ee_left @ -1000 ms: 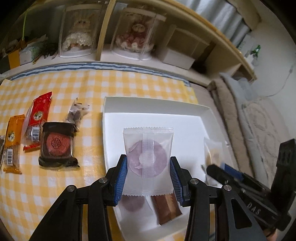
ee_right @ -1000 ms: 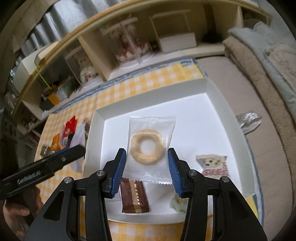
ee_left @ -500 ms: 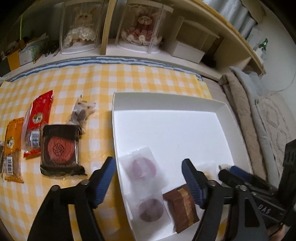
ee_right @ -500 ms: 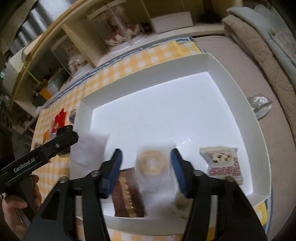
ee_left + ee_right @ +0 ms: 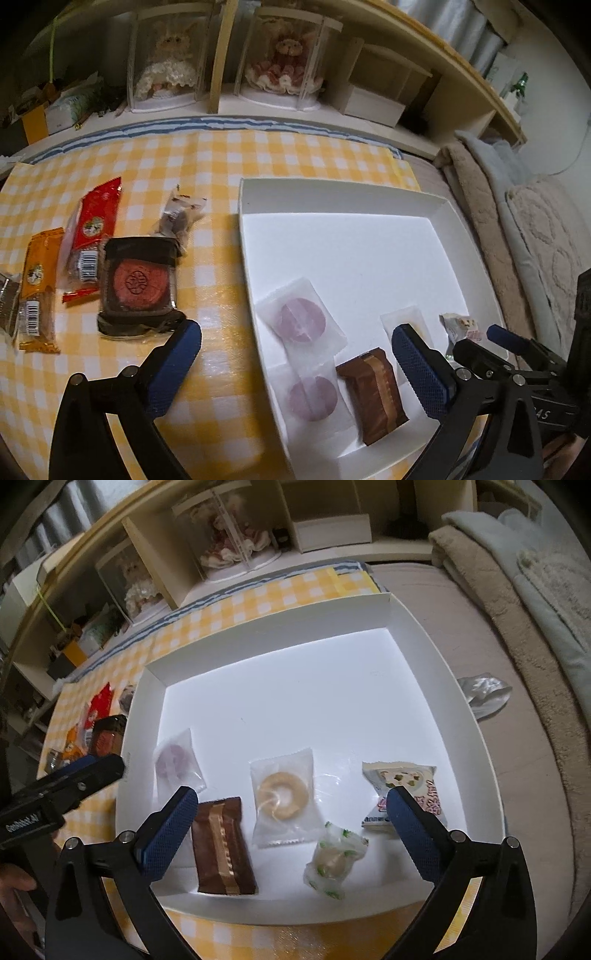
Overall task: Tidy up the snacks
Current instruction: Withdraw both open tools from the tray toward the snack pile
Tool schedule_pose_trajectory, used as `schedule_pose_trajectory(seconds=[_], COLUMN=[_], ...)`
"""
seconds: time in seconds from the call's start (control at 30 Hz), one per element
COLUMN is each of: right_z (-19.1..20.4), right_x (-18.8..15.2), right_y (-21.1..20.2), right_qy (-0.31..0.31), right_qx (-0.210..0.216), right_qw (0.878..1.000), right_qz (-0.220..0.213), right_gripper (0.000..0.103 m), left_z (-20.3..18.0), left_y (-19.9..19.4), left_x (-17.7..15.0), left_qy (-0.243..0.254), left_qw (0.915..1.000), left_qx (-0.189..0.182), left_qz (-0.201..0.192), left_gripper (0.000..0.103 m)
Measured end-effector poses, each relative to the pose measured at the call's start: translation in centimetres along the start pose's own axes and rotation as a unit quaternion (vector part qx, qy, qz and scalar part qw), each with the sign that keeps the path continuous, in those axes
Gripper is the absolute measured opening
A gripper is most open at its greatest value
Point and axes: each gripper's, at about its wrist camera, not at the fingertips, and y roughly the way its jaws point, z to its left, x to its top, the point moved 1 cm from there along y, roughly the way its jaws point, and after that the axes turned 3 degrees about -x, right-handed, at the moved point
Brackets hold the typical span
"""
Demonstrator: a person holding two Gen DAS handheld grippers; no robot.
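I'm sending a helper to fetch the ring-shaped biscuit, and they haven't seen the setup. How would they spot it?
Find the white tray on the yellow checked cloth. Along its near edge lies a row of wrapped snacks; the ring biscuit sits mid-row, between the brown wafer packet and a green-flecked candy. It alone shows a pale golden ring through clear wrapping.

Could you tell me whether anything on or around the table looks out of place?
Yes: a crumpled silver wrapper lies alone outside the white tray, on its right side, while the other unsorted snacks, such as the red packet, sit left of it.
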Motion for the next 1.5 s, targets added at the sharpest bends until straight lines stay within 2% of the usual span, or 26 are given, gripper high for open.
schedule_pose_trajectory(seconds=[0.4,0.87,1.1,1.3,1.5], right_z=[0.4,2.9,5.3,8.7,11.8], right_x=[-0.1,0.4,0.3,0.4,0.5], right_y=[-1.7,-5.6,-6.4,-6.9,-5.8], right_qy=[-0.005,-0.002,-0.011,-0.025,-0.044], right_qx=[-0.015,-0.006,0.002,0.027,0.04], right_qw=[1.0,0.997,0.995,0.991,0.991], right_qz=[-0.019,-0.08,-0.102,-0.128,-0.123], right_gripper=[0.103,0.103,0.103,0.103,0.103], left_z=[1.2,3.6,6.4,9.4,13.1], left_y=[-4.0,-11.3,-15.3,-17.9,-19.7], left_x=[-0.8,-1.2,-2.0,-2.9,-3.5], left_qy=[-0.002,0.009,0.003,-0.003,-0.015], left_qw=[0.9998,0.9991,0.9981,0.9972,0.9953], left_qx=[0.017,0.026,0.034,0.042,0.058], left_qz=[-0.003,-0.032,-0.052,-0.062,-0.076], left_gripper=[0.103,0.103,0.103,0.103,0.103])
